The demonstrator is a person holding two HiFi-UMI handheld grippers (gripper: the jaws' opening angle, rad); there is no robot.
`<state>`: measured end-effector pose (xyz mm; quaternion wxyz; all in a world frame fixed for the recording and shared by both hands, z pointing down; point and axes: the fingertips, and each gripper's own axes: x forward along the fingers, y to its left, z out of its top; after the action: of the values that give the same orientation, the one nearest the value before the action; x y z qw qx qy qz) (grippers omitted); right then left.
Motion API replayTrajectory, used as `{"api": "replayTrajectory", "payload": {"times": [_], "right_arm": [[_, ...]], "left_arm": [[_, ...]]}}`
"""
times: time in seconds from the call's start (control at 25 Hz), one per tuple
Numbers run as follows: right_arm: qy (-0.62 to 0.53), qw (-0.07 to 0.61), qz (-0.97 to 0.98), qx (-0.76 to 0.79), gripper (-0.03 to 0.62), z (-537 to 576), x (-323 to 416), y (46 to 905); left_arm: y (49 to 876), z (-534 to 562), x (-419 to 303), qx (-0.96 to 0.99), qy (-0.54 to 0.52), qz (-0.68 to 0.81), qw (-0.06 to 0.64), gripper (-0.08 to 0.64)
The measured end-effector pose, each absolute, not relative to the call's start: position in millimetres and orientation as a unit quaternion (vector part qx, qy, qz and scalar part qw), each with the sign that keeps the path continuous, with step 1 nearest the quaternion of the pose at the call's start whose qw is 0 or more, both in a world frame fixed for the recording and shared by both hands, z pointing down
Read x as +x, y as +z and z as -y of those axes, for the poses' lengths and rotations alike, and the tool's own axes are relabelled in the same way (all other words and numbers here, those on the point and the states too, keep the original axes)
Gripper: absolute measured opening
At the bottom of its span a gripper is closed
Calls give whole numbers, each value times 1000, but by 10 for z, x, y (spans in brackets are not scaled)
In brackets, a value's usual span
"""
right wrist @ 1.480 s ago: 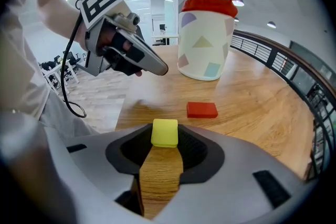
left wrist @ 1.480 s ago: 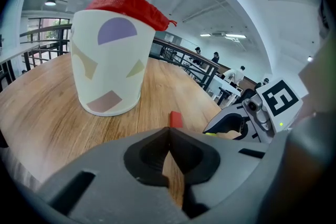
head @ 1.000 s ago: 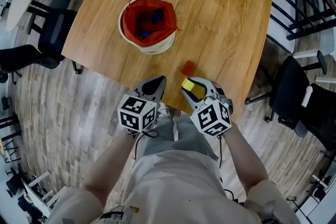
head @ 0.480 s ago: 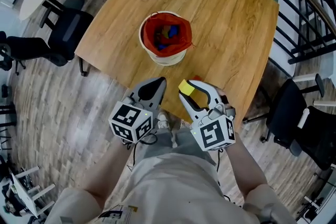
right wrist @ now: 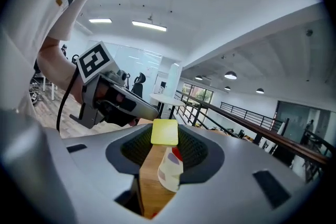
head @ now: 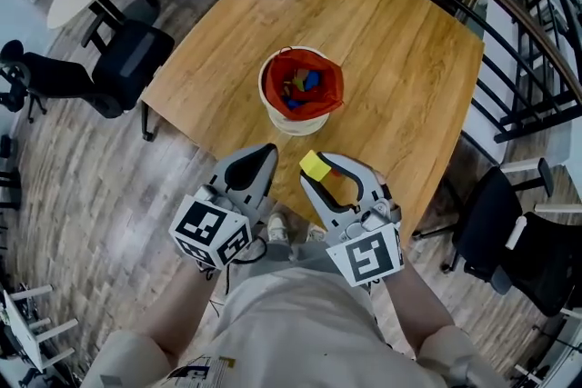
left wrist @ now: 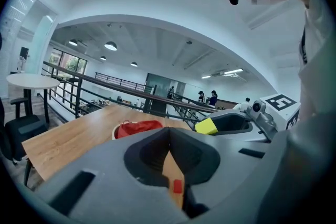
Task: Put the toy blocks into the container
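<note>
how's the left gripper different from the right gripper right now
Load: the left gripper is empty; the right gripper grips a small yellow toy block. Jaws: the left gripper's meet at the tips; the right gripper's are held apart by the block. Both point toward the red-lined white bucket.

Bright, even indoor light fills all three views, coming from round ceiling lamps [left wrist: 110,45] and strip lights [right wrist: 149,25] overhead. The table [head: 400,59] is lit flat, without glare or hard shadow. Both gripper views are fisheye, with black corners and railings [left wrist: 118,86] bent into arcs. The right hand-held gripper [right wrist: 164,136] looks slightly soft close to the lens, while its yellow block [right wrist: 164,131] is crisp.
</note>
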<state>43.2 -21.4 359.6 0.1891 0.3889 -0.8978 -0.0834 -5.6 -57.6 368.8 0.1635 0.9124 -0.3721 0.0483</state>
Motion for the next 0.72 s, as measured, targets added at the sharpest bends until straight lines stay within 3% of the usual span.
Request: {"api": "replayTrajectory", "payload": {"times": [0.4, 0.72], "right_arm": [[-46, 134, 896, 420, 150, 453, 426, 3260], [-40, 139, 885, 444, 150, 758, 433, 3188]], "left_arm": [[3288, 727, -110, 914, 9, 384, 126, 12], [3397, 975, -56, 913, 20, 387, 127, 12]]}}
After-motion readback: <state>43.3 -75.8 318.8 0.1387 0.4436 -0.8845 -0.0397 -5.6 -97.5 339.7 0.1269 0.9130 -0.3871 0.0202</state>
